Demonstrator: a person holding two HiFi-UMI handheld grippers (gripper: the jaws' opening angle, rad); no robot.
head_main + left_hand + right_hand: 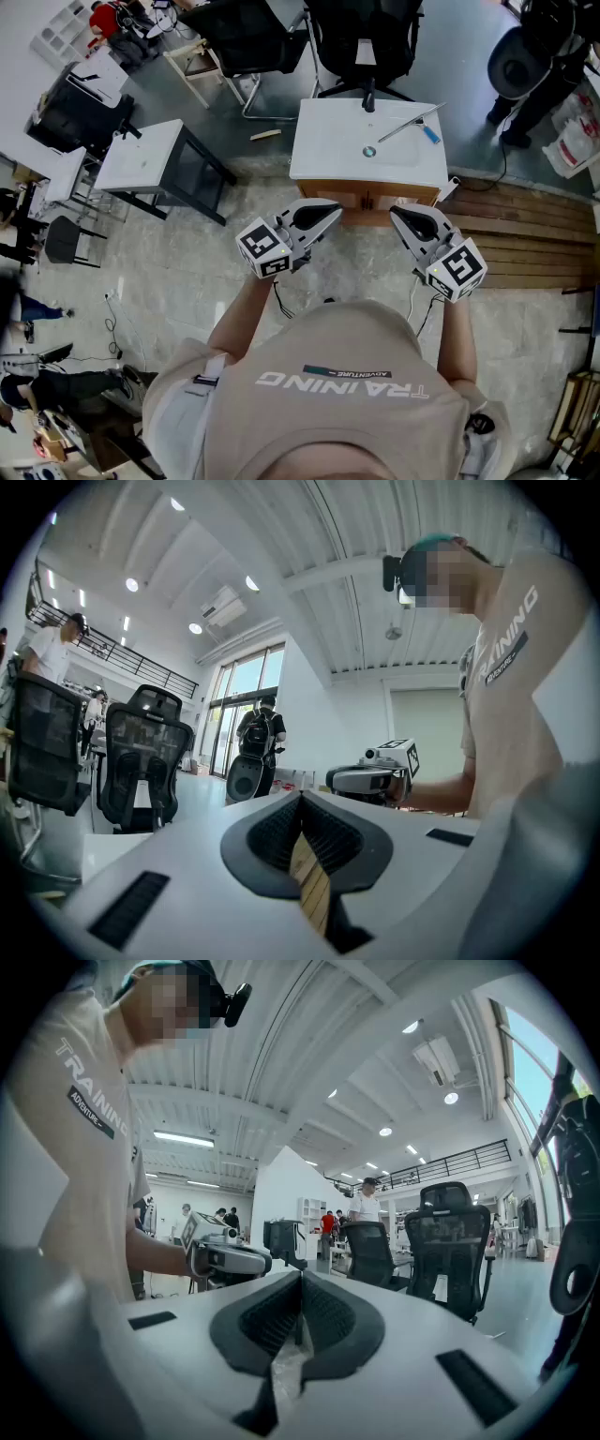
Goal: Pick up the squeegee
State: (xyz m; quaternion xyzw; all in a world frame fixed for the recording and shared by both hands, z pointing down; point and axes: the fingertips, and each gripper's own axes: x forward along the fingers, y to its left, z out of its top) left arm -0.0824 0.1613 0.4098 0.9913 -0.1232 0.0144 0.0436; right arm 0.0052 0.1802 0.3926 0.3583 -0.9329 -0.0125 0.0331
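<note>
In the head view the squeegee (411,123), a thin metal blade with a short blue handle, lies at an angle on the right part of the white countertop (328,141). A small round fitting (368,151) sits just left of it. Both grippers hang level in front of the counter's near edge, well short of the squeegee. My left gripper (335,211) is shut and holds nothing, and so is my right gripper (395,213). The gripper views do not show the squeegee. The left gripper (300,797) view takes in the right gripper's body, and the right gripper (300,1277) view takes in the left one.
The counter sits on a wooden cabinet (366,199). Black office chairs (361,42) stand behind it. A small white side table (150,155) is to the left, and wooden decking (525,234) lies to the right. People stand in the background of both gripper views.
</note>
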